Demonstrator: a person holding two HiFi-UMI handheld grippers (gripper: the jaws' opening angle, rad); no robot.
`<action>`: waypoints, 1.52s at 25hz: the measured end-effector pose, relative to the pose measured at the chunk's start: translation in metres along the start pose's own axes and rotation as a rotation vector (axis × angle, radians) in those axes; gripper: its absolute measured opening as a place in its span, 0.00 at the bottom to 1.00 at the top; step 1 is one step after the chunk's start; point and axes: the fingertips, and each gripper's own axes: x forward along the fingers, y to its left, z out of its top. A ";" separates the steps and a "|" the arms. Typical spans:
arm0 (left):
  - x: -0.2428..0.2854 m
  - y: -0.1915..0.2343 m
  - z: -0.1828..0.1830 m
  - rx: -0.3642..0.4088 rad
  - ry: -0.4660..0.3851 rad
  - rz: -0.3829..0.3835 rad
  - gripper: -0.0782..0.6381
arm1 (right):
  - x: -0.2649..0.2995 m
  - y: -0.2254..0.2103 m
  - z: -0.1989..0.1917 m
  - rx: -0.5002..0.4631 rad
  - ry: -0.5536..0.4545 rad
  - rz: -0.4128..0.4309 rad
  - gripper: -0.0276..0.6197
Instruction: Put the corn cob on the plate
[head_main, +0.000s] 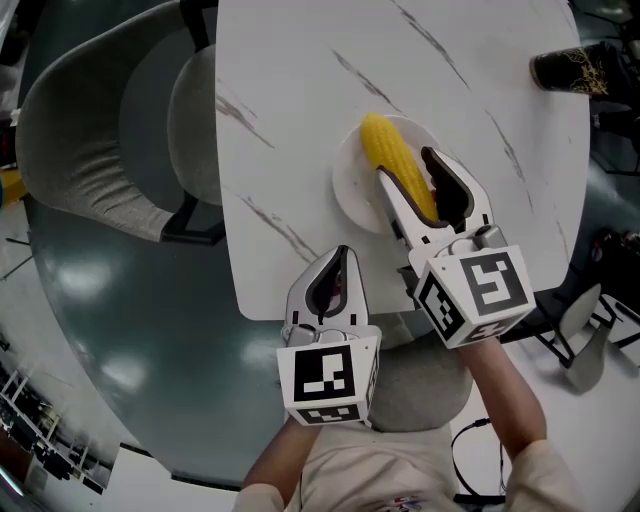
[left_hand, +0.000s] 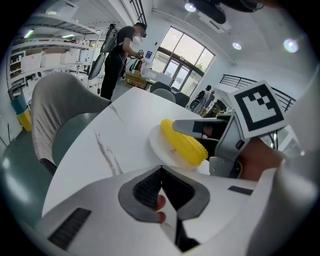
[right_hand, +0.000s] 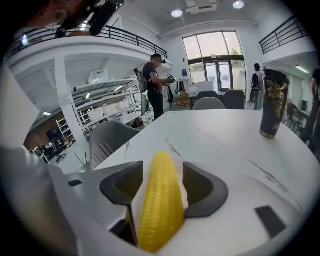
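- Corn cob: yellow, even kernel rows, tapered tip pointing away; lies over plate, tip near plate's far rim.
- Right gripper: jaws clamped on cob's sides.
- Plate: white, round, close to table near edge.
- Bare marble beyond and left of plate.
- Left gripper: near-left of plate, at table edge, jaws together, empty.
- Black tumbler: far right of plate, well apart.
- Grey chair: left of plate, past table edge.

I see a white round table with grey marble veining, and a grey padded chair with a curved back drawn up at its left side. A black cylindrical tumbler with gold patterning stands upright near the table's far right edge. Beyond it, a person in dark clothes stands beside white shelving racks.
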 end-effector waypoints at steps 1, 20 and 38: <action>-0.001 -0.001 0.000 0.001 -0.001 0.000 0.12 | -0.001 0.000 0.003 0.005 -0.003 0.000 0.43; -0.060 -0.028 0.019 0.062 -0.048 0.002 0.12 | -0.072 0.010 0.002 0.056 0.003 0.021 0.30; -0.129 -0.090 0.019 0.101 -0.064 -0.055 0.12 | -0.170 0.034 0.000 0.157 0.018 0.147 0.05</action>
